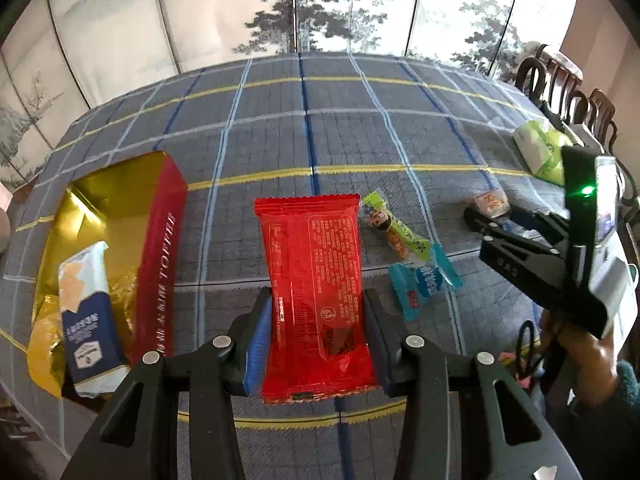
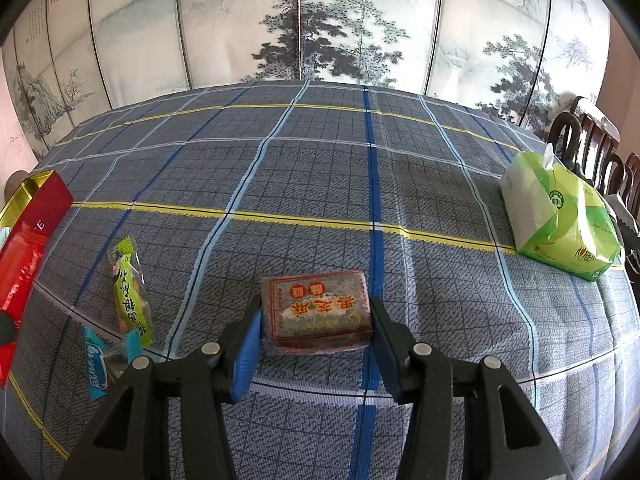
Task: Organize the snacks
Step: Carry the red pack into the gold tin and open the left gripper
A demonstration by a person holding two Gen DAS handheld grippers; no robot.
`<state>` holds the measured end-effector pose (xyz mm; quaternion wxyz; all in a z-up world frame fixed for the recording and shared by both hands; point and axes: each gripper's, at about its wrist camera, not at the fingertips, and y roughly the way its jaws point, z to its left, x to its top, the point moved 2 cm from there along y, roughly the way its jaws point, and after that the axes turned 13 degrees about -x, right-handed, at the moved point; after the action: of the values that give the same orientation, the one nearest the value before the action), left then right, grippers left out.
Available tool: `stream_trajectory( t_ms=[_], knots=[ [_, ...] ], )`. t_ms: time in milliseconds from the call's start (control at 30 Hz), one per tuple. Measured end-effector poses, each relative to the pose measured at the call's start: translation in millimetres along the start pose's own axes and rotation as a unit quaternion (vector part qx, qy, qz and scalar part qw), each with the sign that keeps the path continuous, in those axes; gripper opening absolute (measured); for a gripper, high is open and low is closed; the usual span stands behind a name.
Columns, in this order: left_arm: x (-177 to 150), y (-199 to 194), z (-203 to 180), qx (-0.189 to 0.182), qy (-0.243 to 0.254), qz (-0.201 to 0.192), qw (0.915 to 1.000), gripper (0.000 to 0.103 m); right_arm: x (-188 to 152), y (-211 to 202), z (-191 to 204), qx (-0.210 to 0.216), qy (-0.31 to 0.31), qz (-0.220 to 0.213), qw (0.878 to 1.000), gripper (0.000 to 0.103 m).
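Left wrist view: left gripper [image 1: 316, 320] jaws clamped on a red snack packet [image 1: 316, 276], pads pressing both long edges, packet lifted clear of the desk [image 1: 400, 140] with its far end sticking out past the fingertips. Left of it, an open red toffee box [image 1: 160, 240] with gold lining sits on the plaid cloth; a blue-and-white packet [image 1: 86, 312] lies inside it, near end. Right of the red packet, on the cloth: a green-yellow candy stick [image 1: 394, 232], then a light-blue wrapped sweet [image 1: 424, 284] just nearer. Far right, the right gripper [image 1: 486, 210] held by a hand [image 1: 580, 356], with a small brown block at its tips. Green tissue pack [image 1: 540, 152] beyond.

Right wrist view: right gripper [image 2: 316, 320] jaws closed on a brown sesame-cake block [image 2: 318, 312], red-yellow label up, gripped at both sides, resting at the desk surface or just above, cannot tell. Green candy stick [image 2: 132, 292] and blue sweet [image 2: 98, 368] to the left, red box [image 2: 36, 204] at far left edge, tissue pack [image 2: 560, 216] far right.
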<state>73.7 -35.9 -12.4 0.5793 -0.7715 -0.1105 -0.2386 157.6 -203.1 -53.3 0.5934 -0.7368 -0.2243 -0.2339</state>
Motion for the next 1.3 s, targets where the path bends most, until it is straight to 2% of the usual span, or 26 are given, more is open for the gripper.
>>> stream_trajectory(
  t_ms=[300,533,767,1067,1300],
  knots=[
    [10,-39,19,0.007,0.001,-0.032,0.9995,0.040,0,0,0,0.000,0.000,0.000,1.000,0.051],
    [10,-66,63,0.033,-0.031,-0.043,0.9980,0.040,0,0,0,0.000,0.000,0.000,1.000,0.051],
    [6,-92,125,0.076,-0.084,-0.054,0.9921,0.040,0,0,0,0.000,0.000,0.000,1.000,0.051],
    [-15,-89,177,0.112,-0.115,-0.025,0.9867,0.040,0,0,1,-0.001,0.000,0.000,1.000,0.051],
    [-32,-72,195,0.117,-0.131,0.002,0.9844,0.040,0,0,1,-0.001,0.000,0.000,1.000,0.051]
  ],
)
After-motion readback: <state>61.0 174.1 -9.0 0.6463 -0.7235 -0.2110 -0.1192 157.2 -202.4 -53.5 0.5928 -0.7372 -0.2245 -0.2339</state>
